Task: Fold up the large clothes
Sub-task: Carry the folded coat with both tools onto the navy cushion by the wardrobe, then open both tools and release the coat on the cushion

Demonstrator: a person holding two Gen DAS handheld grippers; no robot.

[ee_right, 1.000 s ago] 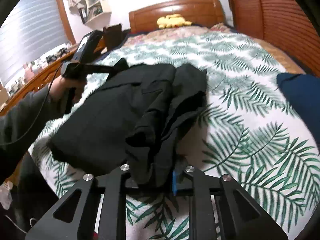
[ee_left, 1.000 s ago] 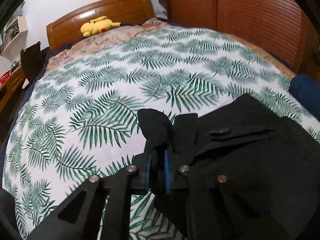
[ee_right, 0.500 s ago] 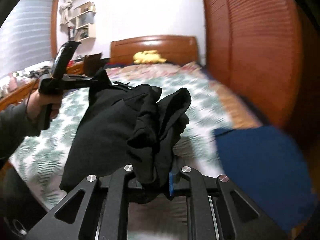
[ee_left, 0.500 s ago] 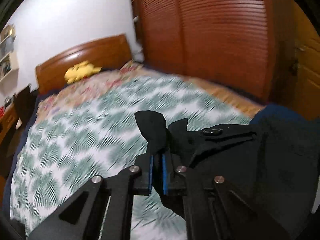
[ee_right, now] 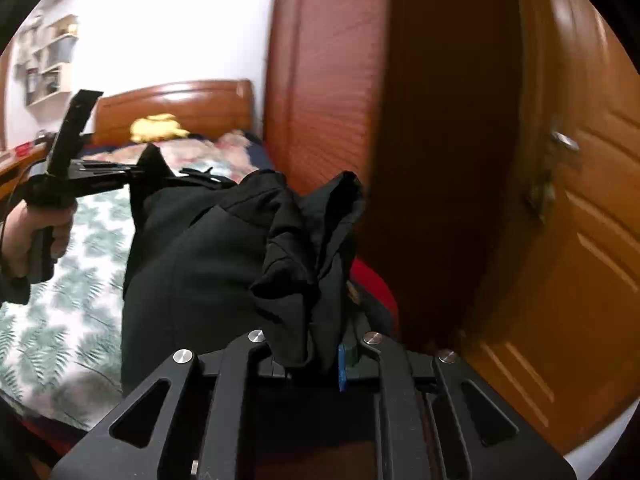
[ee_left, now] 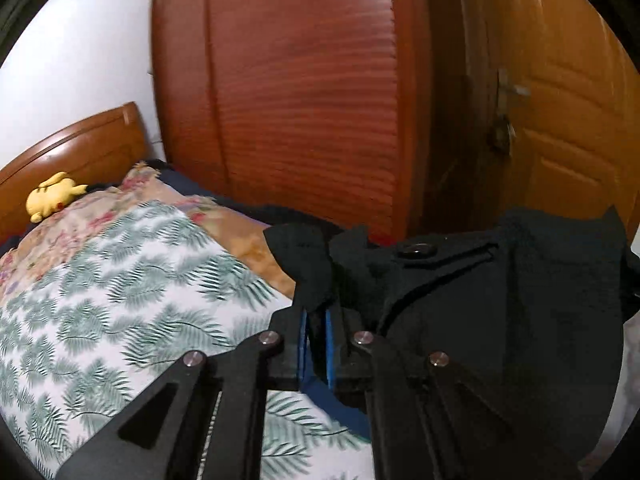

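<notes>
A large black garment (ee_left: 500, 320) hangs in the air between both grippers, off the bed. My left gripper (ee_left: 316, 344) is shut on one corner of it, with a flap of cloth sticking up past the blue pads. My right gripper (ee_right: 312, 356) is shut on a bunched corner of the same garment (ee_right: 224, 264). In the right wrist view the left gripper (ee_right: 132, 172) shows at the far left, held by a hand, with the cloth stretched from it.
The bed (ee_left: 120, 300) with a fern-print cover lies below and to the left. A yellow plush toy (ee_left: 52, 196) sits by the wooden headboard (ee_left: 80, 148). A louvred wardrobe (ee_left: 300, 100) and a wooden door (ee_right: 580, 200) stand close ahead. Something red (ee_right: 372, 284) lies below the garment.
Both grippers have lifted the black garment off the bed and swung to the right, toward the wardrobe and door. Both stay shut on it.
</notes>
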